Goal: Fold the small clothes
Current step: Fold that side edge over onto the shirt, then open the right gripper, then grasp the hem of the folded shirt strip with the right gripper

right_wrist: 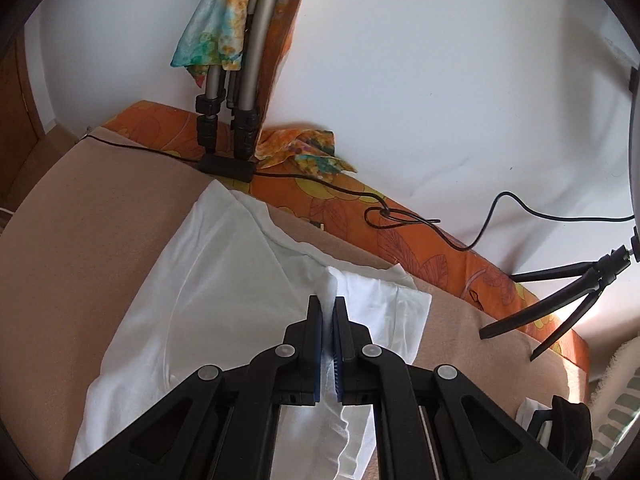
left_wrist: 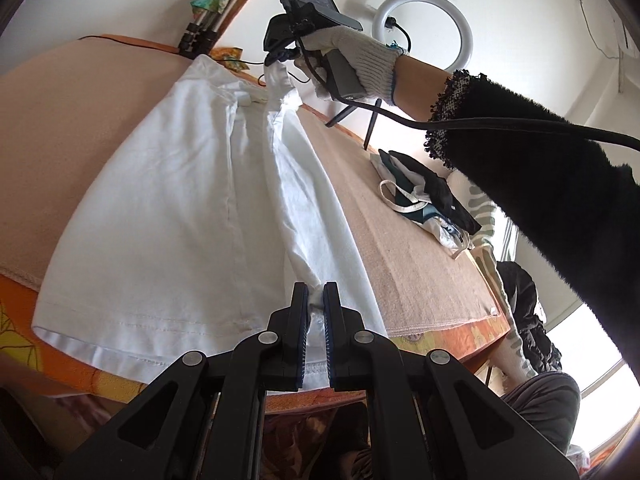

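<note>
White cotton, a small T-shirt (left_wrist: 172,208), lies spread along the beige cloth of the counter (left_wrist: 400,248), most of its body flat and one long side lifted into a ridge. I read that ridge as the reason for both grips: my left tongs (left_wrist: 315,300) have the hem end and my right tongs (right_wrist: 329,312) have the far end near the sleeve, so the raised edge runs taut between them and can be carried across as one straight fold line. Left tongs: nearly closed, only a sliver of gap, with a bunched pinch of white fabric between the blue pads at the shirt's bottom corner; hem stitching shows just left of them. Right tongs: likewise pressed almost together on a thin pleat of cloth, which passes between the pads and trails down beneath them; the sleeve (right_wrist: 400,300) lies flat just to the right. From the left view I see the right tongs' gloved hand (left_wrist: 360,60) raised above the far end of the shirt, pulling the fabric up off the surface. My judgement: a lengthwise fold is in hand, not yet laid down. Off to the side, well apart, sits a heap of dark and pale garments (left_wrist: 424,196), presumably waiting. A ring light (left_wrist: 424,32) stands on its tripod at the back edge.
</note>
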The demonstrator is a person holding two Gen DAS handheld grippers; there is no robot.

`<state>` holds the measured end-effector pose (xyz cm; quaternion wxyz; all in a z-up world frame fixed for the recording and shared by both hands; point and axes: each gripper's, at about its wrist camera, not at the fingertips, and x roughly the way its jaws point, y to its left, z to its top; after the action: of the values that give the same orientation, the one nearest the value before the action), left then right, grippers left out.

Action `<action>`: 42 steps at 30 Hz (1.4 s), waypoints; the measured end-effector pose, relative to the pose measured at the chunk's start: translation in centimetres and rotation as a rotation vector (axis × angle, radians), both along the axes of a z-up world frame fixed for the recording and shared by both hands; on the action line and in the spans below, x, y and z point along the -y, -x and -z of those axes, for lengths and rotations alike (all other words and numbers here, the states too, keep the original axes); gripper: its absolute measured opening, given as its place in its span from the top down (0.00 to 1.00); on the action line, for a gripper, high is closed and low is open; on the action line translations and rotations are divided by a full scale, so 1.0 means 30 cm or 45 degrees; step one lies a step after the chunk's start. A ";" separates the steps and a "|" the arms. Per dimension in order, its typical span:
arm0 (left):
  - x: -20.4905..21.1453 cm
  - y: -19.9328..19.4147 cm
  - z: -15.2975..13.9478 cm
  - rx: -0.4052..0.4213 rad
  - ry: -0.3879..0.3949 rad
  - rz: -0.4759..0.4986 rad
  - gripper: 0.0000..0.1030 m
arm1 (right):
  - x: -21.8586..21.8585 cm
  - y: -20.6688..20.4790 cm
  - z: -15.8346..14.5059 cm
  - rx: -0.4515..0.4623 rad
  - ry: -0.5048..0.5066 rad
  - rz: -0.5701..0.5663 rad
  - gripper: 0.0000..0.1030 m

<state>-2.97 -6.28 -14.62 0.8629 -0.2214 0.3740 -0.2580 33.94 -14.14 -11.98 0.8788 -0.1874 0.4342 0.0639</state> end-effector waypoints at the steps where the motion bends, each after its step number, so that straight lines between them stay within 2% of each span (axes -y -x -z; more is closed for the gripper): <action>1: -0.005 0.000 0.004 -0.002 0.000 -0.008 0.94 | -0.020 -0.007 0.010 -0.005 0.003 -0.004 0.98; 7: -0.029 0.001 0.020 -0.016 -0.015 -0.024 0.94 | -0.082 -0.038 0.056 -0.027 0.006 0.001 0.98; 10: -0.021 0.005 0.015 -0.008 -0.042 -0.014 0.94 | -0.087 -0.048 0.063 -0.062 -0.094 -0.014 0.97; 12: -0.023 0.010 0.004 0.002 -0.060 -0.017 0.93 | -0.073 -0.035 0.039 -0.066 -0.189 -0.028 0.85; 13: -0.025 0.011 -0.005 0.000 -0.072 -0.020 0.90 | -0.062 -0.018 0.015 -0.036 -0.226 -0.023 0.61; 14: -0.029 0.015 -0.016 0.001 -0.081 -0.022 0.89 | -0.044 0.003 -0.012 -0.013 -0.271 -0.026 0.51; 17: -0.055 0.031 -0.069 0.047 -0.109 -0.008 0.85 | 0.029 0.082 -0.097 0.039 -0.377 -0.018 0.55; 19: -0.088 0.039 -0.115 0.084 -0.144 -0.005 0.74 | 0.098 0.155 -0.140 0.041 -0.483 0.008 0.55; 22: -0.165 0.030 -0.174 0.107 -0.202 0.000 0.68 | 0.197 0.320 -0.166 0.058 -0.504 0.033 0.55; 25: -0.247 -0.013 -0.202 0.070 -0.292 0.019 0.59 | 0.283 0.523 -0.131 0.042 -0.498 0.043 0.54; 29: -0.324 -0.071 -0.174 0.001 -0.415 0.039 0.59 | 0.368 0.771 -0.030 -0.059 -0.555 0.052 0.54; 33: -0.361 -0.125 -0.096 -0.156 -0.377 0.068 0.59 | 0.417 0.960 0.074 -0.157 -0.637 0.049 0.54; 38: -0.360 -0.139 -0.020 -0.292 -0.291 0.102 0.59 | 0.440 1.104 0.175 -0.249 -0.749 0.053 0.53; 42: -0.360 -0.131 -0.013 -0.311 -0.267 0.109 0.59 | 0.418 1.185 0.234 -0.303 -0.809 0.008 0.53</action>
<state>0.97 4.51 -14.22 0.8175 -0.1439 0.5101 -0.2252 -1.60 -26.69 -19.01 0.8366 0.1060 0.4927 0.2145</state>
